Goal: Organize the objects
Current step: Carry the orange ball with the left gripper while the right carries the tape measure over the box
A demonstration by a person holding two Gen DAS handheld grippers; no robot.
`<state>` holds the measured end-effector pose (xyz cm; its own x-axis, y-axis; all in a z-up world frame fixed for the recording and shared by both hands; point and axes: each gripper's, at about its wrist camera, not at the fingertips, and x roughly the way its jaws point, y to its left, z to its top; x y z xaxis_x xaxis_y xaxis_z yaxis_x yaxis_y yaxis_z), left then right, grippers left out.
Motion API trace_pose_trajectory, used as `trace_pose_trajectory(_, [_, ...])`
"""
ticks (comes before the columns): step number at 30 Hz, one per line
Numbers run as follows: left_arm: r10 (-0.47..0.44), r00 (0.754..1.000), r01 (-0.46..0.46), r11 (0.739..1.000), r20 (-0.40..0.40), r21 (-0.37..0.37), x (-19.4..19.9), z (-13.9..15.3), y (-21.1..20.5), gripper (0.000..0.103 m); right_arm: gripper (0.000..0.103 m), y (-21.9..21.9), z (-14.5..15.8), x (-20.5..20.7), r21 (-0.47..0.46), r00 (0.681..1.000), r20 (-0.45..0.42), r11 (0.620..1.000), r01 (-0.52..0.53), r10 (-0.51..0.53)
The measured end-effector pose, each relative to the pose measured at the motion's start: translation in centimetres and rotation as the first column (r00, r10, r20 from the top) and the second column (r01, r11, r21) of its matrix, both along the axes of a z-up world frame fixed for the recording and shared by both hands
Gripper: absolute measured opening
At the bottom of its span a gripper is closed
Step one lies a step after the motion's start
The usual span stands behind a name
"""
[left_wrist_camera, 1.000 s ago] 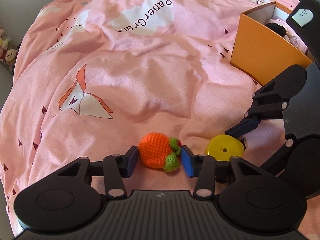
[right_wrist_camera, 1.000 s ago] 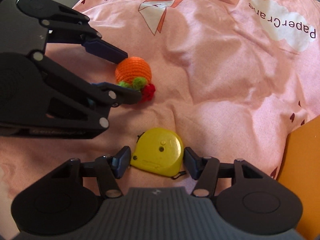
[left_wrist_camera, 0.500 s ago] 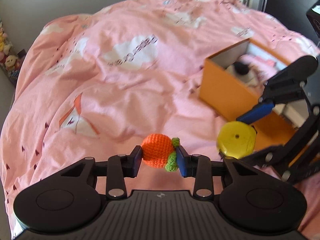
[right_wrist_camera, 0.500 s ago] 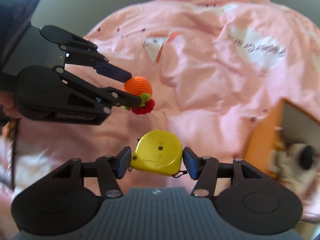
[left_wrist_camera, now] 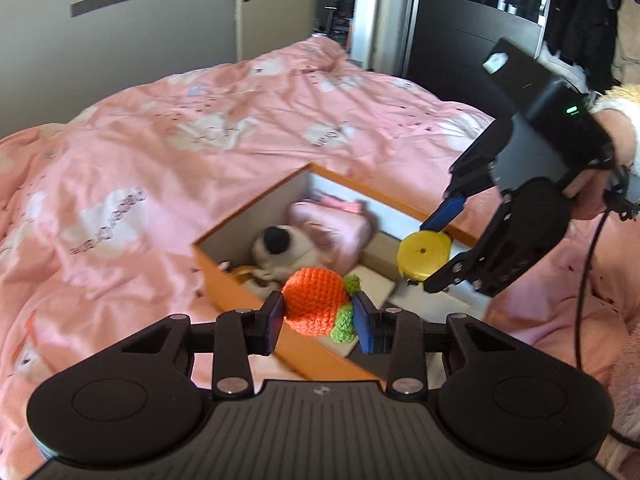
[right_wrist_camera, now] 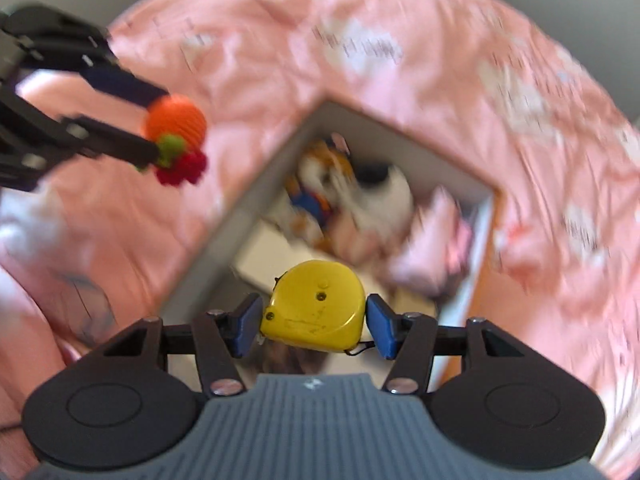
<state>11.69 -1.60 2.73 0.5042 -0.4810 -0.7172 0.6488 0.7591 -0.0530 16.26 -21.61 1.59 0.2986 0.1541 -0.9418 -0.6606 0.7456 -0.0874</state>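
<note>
My left gripper (left_wrist_camera: 318, 316) is shut on an orange crocheted toy (left_wrist_camera: 314, 304) with green leaves, held in the air over the near wall of an open orange box (left_wrist_camera: 236, 284). My right gripper (right_wrist_camera: 312, 326) is shut on a yellow tape measure (right_wrist_camera: 316, 312), held above the box's inside (right_wrist_camera: 332, 240). The tape measure (left_wrist_camera: 424, 255) and right gripper (left_wrist_camera: 434, 256) also show in the left wrist view at the right. The crocheted toy (right_wrist_camera: 176, 124) shows at upper left in the blurred right wrist view.
The box sits on a pink duvet (left_wrist_camera: 160, 152) and holds a plush toy (left_wrist_camera: 276, 244), a pink pouch (left_wrist_camera: 332, 228) and white boxes (left_wrist_camera: 376, 280). A dark wardrobe (left_wrist_camera: 472, 40) and a door (left_wrist_camera: 280, 4) stand behind the bed.
Both grippers closed on their objects, lifted them off the duvet and carried them over to the orange box, which now lies directly below them.
</note>
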Motion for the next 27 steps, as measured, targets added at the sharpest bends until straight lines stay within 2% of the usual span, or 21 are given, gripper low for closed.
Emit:
trace_pose_trajectory(4, [-0.054, 0.998, 0.055, 0.998, -0.023, 0.015, 0.1, -1.7, -2.9, 0.042, 0.059, -1.7, -2.7, 0.7, -0.03, 0.994, -0.061, 0.995, 0.092, -0.093])
trace_pose_trajectory(8, [-0.098, 0.994, 0.1, 0.994, -0.057, 0.036, 0.5, -3.4, -4.9, 0.042, 0.059, -1.8, -5.3, 1.1, -0.117, 0.993, -0.087, 0.991, 0.068, -0.078])
trace_pose_trajectory(13, [-0.115, 0.989, 0.118, 0.992, -0.09, 0.039, 1.5, -4.8, -5.9, 0.042, 0.059, -1.9, -7.7, 2.6, -0.172, 0.986, -0.138, 0.983, 0.069, -0.093])
trace_pose_trajectory(17, [-0.128, 0.986, 0.133, 0.99, -0.107, 0.04, 1.9, -5.3, -6.3, 0.042, 0.058, -1.3, -8.5, 3.0, -0.18, 0.987, -0.141, 0.982, 0.054, -0.08])
trace_pose_trajectory(21, [-0.134, 0.984, 0.14, 0.989, -0.116, 0.042, 2.3, -5.7, -6.6, 0.042, 0.058, -0.4, -9.3, 2.7, -0.244, 0.993, -0.117, 0.97, -0.012, -0.017])
trace_pose_trajectory(27, [-0.136, 0.983, 0.142, 0.989, -0.126, 0.039, 2.5, -6.1, -6.9, 0.042, 0.058, -0.2, -9.5, 2.9, -0.271, 0.993, -0.108, 0.959, -0.08, 0.052])
